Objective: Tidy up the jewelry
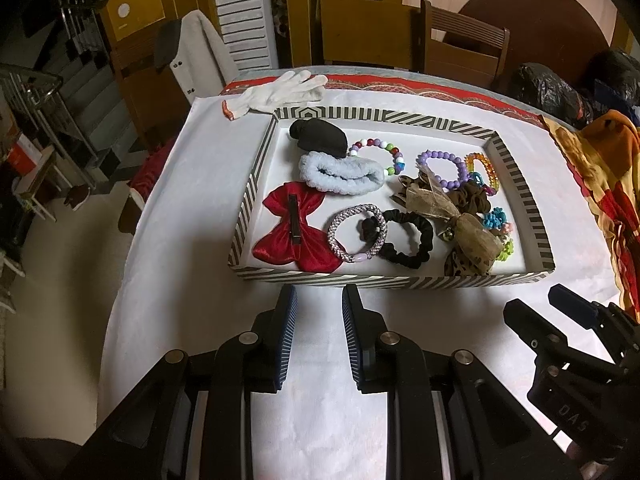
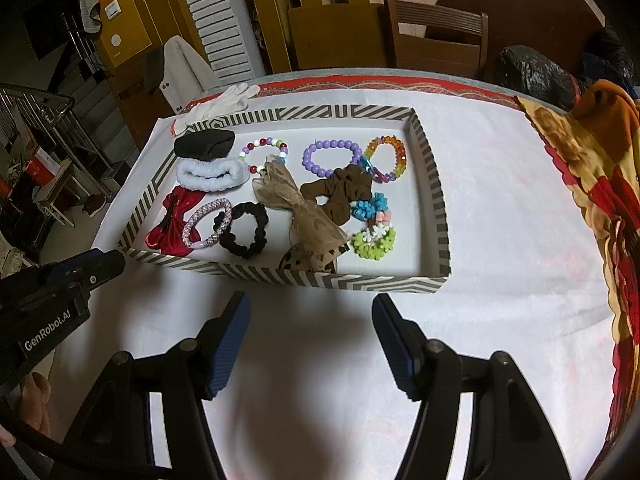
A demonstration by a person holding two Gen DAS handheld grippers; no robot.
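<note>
Left gripper (image 1: 319,300) and right gripper (image 2: 311,312) are hovering over the near part of the white-covered bench (image 2: 500,240), both spread and holding nothing, the right one wider. Beyond them, a striped tray (image 2: 436,184) is sitting mid-bench, holding the accessories. Along its near side are lying a red bow clip (image 1: 294,228), a pink braided bracelet (image 1: 357,233), a black scrunchie (image 1: 408,238) and a leopard-print bow (image 1: 464,236). Farther in are resting a pale blue fuzzy band (image 1: 340,172), a brown scrunchie (image 2: 340,194), a multicoloured bead bracelet (image 1: 378,152) and a purple bead bracelet (image 2: 331,158). A white glove (image 1: 280,90) is lying by the bench's far left corner.
</note>
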